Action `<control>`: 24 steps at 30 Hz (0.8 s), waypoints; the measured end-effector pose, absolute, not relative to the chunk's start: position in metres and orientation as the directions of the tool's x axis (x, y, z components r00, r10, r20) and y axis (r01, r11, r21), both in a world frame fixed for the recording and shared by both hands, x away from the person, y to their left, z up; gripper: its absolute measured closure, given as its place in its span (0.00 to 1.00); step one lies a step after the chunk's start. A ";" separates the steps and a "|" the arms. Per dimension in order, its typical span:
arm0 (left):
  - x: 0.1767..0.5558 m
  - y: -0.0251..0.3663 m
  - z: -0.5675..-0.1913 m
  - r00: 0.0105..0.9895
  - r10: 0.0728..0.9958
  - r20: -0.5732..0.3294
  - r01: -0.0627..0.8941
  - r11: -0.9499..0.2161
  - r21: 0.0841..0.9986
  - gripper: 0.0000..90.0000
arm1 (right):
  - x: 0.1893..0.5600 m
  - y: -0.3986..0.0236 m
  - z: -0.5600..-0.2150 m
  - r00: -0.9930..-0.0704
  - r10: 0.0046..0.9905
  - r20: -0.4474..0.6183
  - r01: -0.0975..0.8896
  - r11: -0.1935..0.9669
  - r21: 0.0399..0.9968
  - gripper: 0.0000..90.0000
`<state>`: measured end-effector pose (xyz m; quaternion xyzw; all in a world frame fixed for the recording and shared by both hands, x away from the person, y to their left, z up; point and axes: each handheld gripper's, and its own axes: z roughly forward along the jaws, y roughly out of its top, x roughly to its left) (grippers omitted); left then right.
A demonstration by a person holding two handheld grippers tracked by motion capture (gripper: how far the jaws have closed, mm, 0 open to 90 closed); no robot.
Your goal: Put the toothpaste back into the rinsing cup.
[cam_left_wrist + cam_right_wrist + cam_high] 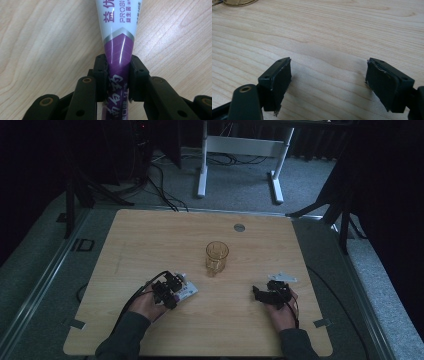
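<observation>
Left claw (118, 75): clamped on a white-and-purple tube (117, 32), both pads pressed flat against its purple end; no gap shows between pads and tube.
Tube: lies on the desk (150, 240), running away from the claw along the wood grain in the left gripper view, with purple and grey print on its white part. From the high view it sits at the near-left of the desk, its white end (186, 291) poking out just past the left claw (170, 292).
Right claw (328, 80): wide open, the two black pads well apart, bare wood between them; it holds and touches nothing.
Right claw, from above (257, 294): at the near-right of the desk, well apart from the tube.
Glass (217, 257): amber, upright, mid-desk, between and beyond the two claws; its rim edges into the top-left corner of the right gripper view (237, 2).
Hands: a sleeved forearm behind each claw, entering from the near edge.
</observation>
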<state>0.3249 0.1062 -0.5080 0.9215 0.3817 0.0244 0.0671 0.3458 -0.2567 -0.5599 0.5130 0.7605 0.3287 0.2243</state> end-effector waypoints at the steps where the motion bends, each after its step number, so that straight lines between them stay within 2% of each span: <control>1: 0.325 0.108 -0.506 0.703 0.711 -0.007 0.704 -0.694 0.149 0.80 | 0.346 -0.257 -0.560 -0.373 0.928 -0.004 0.633 0.257 0.730 0.23; 24: 0.328 0.126 -0.477 0.643 0.766 0.005 0.738 -0.622 0.263 0.81 | 0.346 -0.257 -0.560 -0.373 0.928 -0.005 0.632 0.258 0.730 0.23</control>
